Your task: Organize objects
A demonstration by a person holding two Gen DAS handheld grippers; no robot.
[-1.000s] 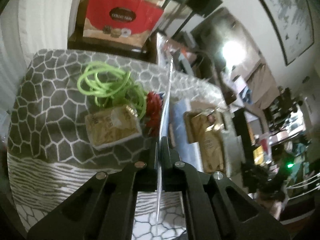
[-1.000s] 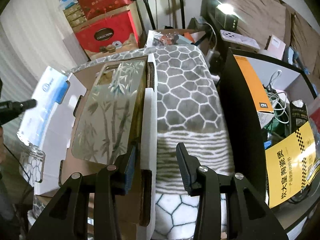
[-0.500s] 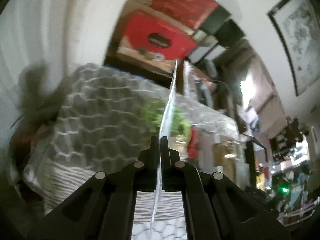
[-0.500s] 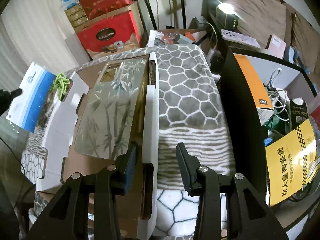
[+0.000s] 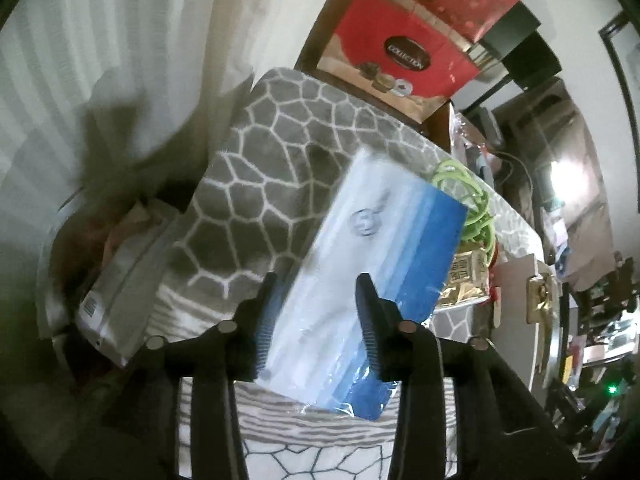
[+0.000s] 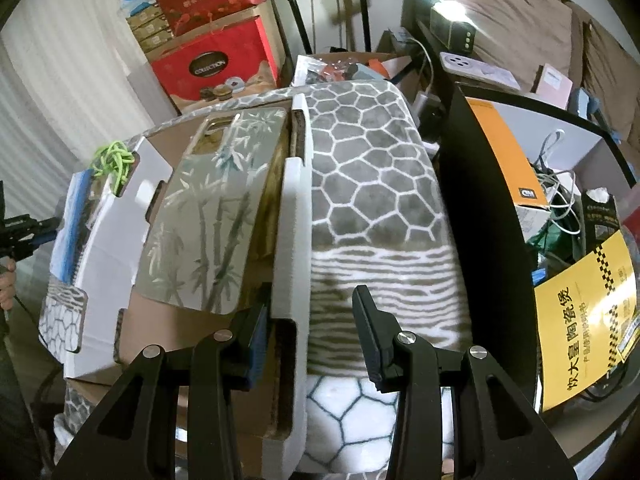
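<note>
A blue and white plastic-wrapped packet (image 5: pixel 372 264) lies flat and slanted on the grey honeycomb blanket (image 5: pixel 260 184). My left gripper (image 5: pixel 317 280) hovers over its near end; its jaws are opening, and the pads stand off the packet on both sides. Past the packet lie a green cord (image 5: pixel 472 200) and a gold sachet (image 5: pixel 466 280). My right gripper (image 6: pixel 310 292) is open and still, with the white edge (image 6: pixel 294 240) of a shallow cardboard box next to its left finger. A bamboo-print phone case (image 6: pixel 212 216) rests in that box. The packet (image 6: pixel 70 232) shows at the box's left.
A silver pouch (image 5: pixel 116 284) lies off the blanket's left side. Red gift boxes (image 6: pixel 216 64) are stacked behind the table. A black shelf (image 6: pixel 464 200) with an orange box, cables and a yellow sign (image 6: pixel 588 320) stands right of the blanket. A person's fingers (image 6: pixel 7 292) show at the left edge.
The left gripper swung left and down; the packet, held edge-on in shut jaws before, now lies flat on the blanket with the jaws parted. The right gripper has not moved.
</note>
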